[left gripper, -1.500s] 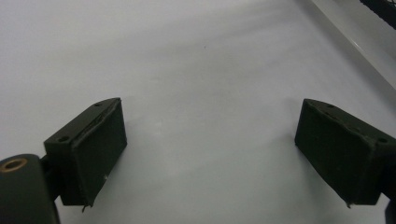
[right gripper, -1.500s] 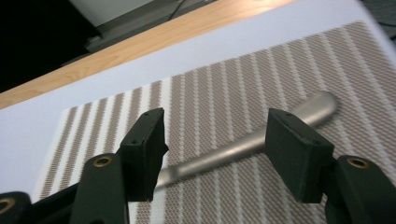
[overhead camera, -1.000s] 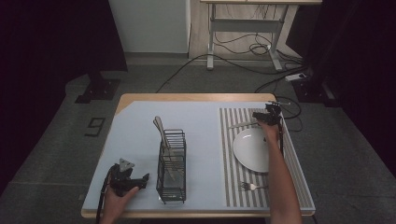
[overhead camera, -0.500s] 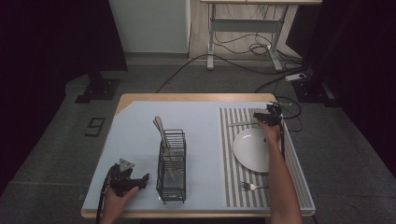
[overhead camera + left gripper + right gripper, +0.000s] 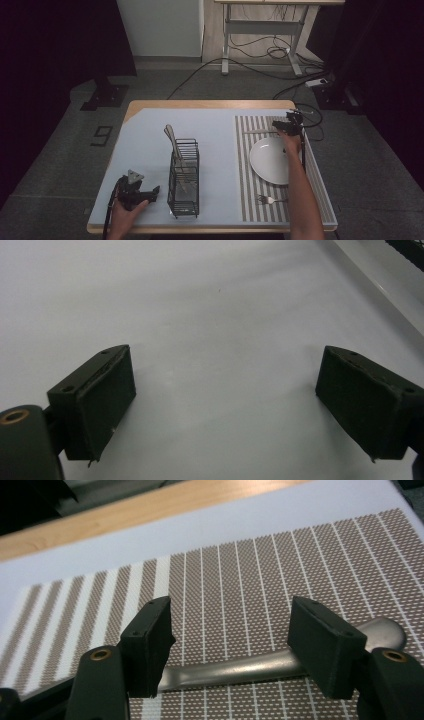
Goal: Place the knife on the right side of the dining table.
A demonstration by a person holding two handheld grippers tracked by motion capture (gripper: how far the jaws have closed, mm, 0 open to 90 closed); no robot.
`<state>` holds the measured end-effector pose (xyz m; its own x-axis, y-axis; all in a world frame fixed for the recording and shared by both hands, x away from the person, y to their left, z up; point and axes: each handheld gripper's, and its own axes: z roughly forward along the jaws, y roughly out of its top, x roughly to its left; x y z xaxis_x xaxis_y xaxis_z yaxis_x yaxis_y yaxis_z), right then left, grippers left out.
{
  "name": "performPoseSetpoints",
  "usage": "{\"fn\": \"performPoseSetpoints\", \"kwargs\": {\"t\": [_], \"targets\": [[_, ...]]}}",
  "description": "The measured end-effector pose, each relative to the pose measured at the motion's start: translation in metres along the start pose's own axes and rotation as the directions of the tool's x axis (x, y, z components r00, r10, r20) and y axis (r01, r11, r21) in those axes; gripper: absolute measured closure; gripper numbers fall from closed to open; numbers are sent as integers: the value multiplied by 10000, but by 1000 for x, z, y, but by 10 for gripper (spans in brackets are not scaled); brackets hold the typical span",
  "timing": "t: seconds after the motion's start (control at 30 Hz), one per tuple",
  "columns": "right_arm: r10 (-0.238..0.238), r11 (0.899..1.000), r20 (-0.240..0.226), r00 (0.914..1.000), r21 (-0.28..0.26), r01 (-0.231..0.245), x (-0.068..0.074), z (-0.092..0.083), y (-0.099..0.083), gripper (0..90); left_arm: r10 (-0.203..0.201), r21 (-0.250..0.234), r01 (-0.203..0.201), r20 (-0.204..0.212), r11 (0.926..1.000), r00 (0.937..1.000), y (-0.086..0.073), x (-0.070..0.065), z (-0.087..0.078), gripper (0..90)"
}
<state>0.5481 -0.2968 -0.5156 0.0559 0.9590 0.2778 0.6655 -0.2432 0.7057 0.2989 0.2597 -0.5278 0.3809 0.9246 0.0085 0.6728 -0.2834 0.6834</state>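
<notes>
There, right hand-held gripper (image 5: 230, 645) open astride a knife (image 5: 260, 667) near the placemat's (image 5: 280, 575) far edge; left hand-held gripper (image 5: 225, 405) open over bare table (image 5: 210, 305).

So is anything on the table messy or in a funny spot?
Nothing is spilled or broken. The utensil beyond the white plate lies crosswise on the striped placemat, under the open right gripper, whose jaws have just been opening. A fork lies crosswise near the front. Other utensils stand in the wire caddy.

Left gripper (image 5: 225, 405) fingers (image 5: 97, 400) spread wide over bare pale tabletop (image 5: 215, 305).
</notes>
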Motion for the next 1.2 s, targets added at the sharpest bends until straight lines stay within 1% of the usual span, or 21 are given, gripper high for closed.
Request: {"fn": "performPoseSetpoints", "kwargs": {"t": [0.03,0.07,0.2,0.3,0.4,0.5,0.57,0.67,0.73,0.8,0.87,0.93,0.97,1.03,1.07,1.1,1.13,1.2], "targets": [[118,9999,-164,9998,-107,-120,-1,-3,0,334,-2,-1,2,0,10000,10000,0,0,0,86],[122,9998,-228,9997,-122,-125,-1,-4,0,330,-3,-1,3,-1,10000,10000,0,0,0,86],[-136,9995,-425,9990,-303,123,0,-12,-1,318,-9,-15,9,-6,10000,10000,0,0,0,86],[-303,9994,-600,9977,-186,293,2,-20,-3,300,-8,-16,8,-7,10000,10000,0,0,0,87],[-386,9990,-845,9957,-276,364,5,-31,-6,299,-9,-17,9,-5,10000,10000,0,0,0,87],[-495,9984,-1180,9918,-333,458,8,-42,-9,298,-9,-18,9,-7,10000,10000,0,0,0,87],[-634,9975,-1317,9893,-406,585,10,-51,-12,297,-11,-17,11,-5,10000,10000,0,0,0,87],[-851,9956,-1638,9828,-518,776,16,-66,-18,290,-7,-15,7,-3,10000,10000,0,0,0,87],[-961,9944,-1793,9791,-598,866,19,-73,-22,290,-5,-17,5,-6,10000,10000,0,0,0,87],[-1159,9927,-2033,9722,-574,1063,25,-81,-27,287,-7,-17,7,-7,10000,10000,0,0,0,87],[-1413,9893,-2323,9623,-681,1288,32,-91,-37,287,-5,-14,5,-8,10000,10000,0,0,0,87],[-1623,9860,-2470,9553,-779,1474,37,-98,-44,288,-6,-1,6,-7,10000,10000,0,0,0,87],[-1725,9838,-2547,9515,-919,1537,40,-101,-48,291,-4,4,4,-6,10000,10000,0,0,0,86],[-1899,9803,-2859,9392,-1082,1653,45,-111,-59,293,-4,9,4,-6,10000,10000,0,0,0,87],[-1937,9793,-2989,9344,-1162,1658,47,-113,-63,294,-8,9,8,-5,10000,10000,0,0,0,86],[-1995,9779,-3148,9279,-1244,1681,49,-117,-68,294,-7,8,7,-3,10000,10000,0,0,0,86],[-2074,9762,-3353,9190,-1319,1721,51,-122,-74,294,-18,-2,18,-3,10000,10000,0,0,0,86],[-2229,9727,-3581,9067,-1438,1823,55,-128,-83,296,-23,-7,23,-4,10000,10000,0,0,0,86]]}}
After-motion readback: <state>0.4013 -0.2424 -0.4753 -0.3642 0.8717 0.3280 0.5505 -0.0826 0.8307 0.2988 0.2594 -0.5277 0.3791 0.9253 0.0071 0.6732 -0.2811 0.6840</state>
